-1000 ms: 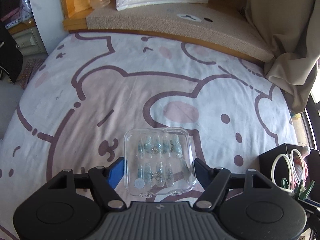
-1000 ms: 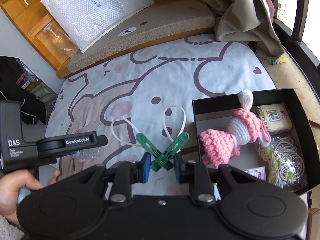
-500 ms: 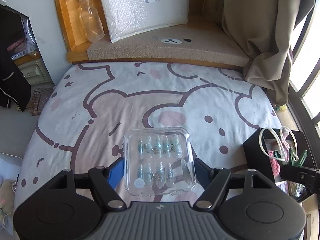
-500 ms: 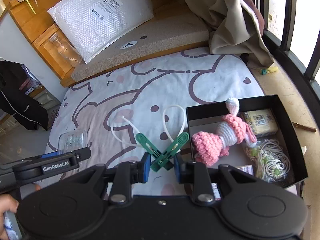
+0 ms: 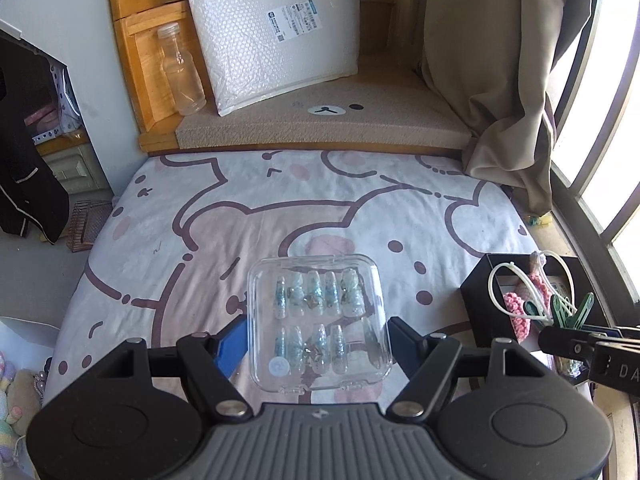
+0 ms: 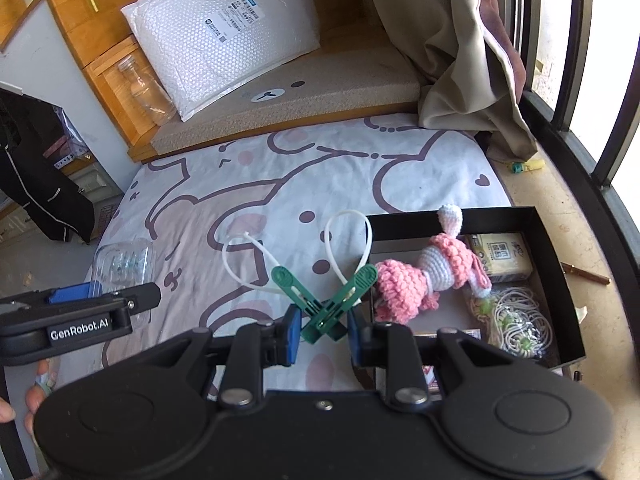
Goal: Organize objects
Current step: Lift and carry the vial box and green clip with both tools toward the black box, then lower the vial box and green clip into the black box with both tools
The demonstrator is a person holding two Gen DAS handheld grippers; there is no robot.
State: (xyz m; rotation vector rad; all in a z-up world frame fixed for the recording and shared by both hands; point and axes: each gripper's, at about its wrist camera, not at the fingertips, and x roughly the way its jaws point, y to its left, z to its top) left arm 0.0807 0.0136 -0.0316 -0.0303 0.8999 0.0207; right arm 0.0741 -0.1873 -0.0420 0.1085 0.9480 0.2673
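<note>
My left gripper (image 5: 316,340) is shut on a clear plastic case of press-on nails (image 5: 318,322) and holds it above the bear-print sheet (image 5: 280,216). The case also shows at the left of the right wrist view (image 6: 124,268). My right gripper (image 6: 322,332) is shut on green clothespins (image 6: 326,304) with white cable ties (image 6: 348,244) looped through them, just left of an open black box (image 6: 556,264). The box holds a pink crochet doll (image 6: 424,272), a small packet (image 6: 500,258) and a coil of cord (image 6: 520,320). The box also shows at the right of the left wrist view (image 5: 480,280).
A bubble mailer (image 5: 276,32) and a clear bottle (image 5: 182,76) stand on the wooden ledge behind the bed. A beige curtain (image 5: 492,80) hangs at the right by the window. Dark clothing (image 5: 24,160) hangs at the left.
Both grippers have risen and pulled back from the bed with their loads. The view now takes in the ledge, mailer and bottle.
</note>
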